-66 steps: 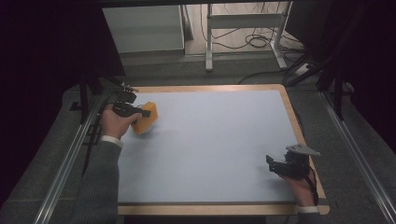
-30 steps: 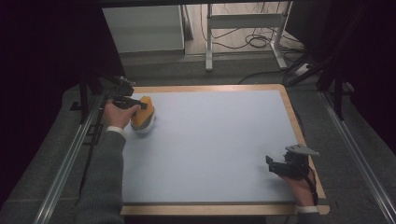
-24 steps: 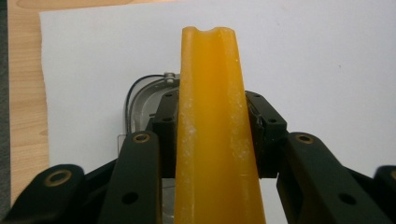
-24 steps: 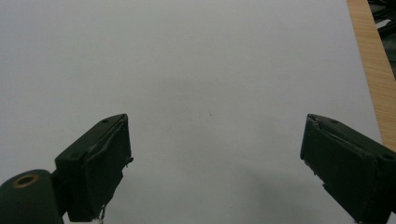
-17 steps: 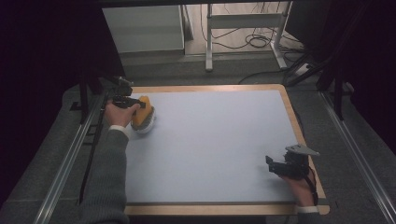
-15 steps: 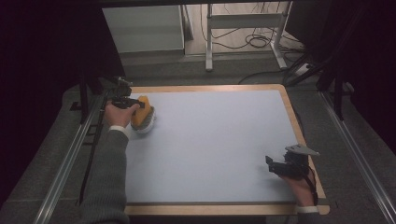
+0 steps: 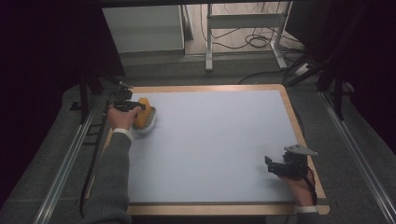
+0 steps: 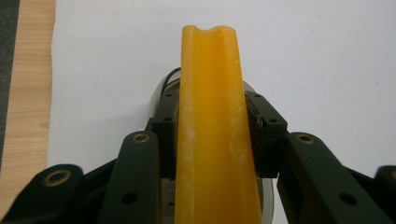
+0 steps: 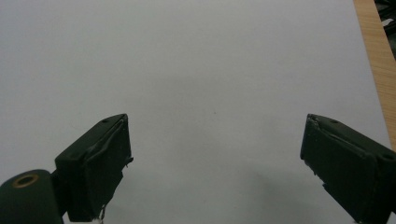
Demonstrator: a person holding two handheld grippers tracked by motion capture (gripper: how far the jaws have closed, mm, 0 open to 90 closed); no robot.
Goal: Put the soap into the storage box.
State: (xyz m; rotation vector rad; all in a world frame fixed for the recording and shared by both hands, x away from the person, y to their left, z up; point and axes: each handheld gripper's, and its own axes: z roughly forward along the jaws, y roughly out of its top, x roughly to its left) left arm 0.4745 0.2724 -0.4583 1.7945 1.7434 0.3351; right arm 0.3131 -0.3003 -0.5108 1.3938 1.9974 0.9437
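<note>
Table: a pale mat lies on a wooden board whose light-wood edge frames it in the high view; the board takes up the middle of that frame, with grey floor around it and metal rails at lower left and lower right

Left gripper: at the upper left of the mat in the high view, held by the left hand, a grey sleeve running down to the bottom edge; its jaws pinch the orange piece from both sides, pads pressed flat on its flanks in the left gripper view

Orange piece: a tall, narrow, waxy orange-yellow slab with a notch in its top edge, standing on edge between the jaws; in the high view it sits at the upper left of the mat, over the white dish

White dish: small, round and pale, directly under the orange piece; its rim peeks out beside the jaws in the left gripper view; whether the piece touches it cannot be told

Right gripper: at the lower right of the mat in the high view, held by the right hand, a grey three-cornered plate on top; in the right gripper view its jaws are spread wide apart with bare mat between them, gripping nothing; the wooden edge shows at that view's upper right
</note>
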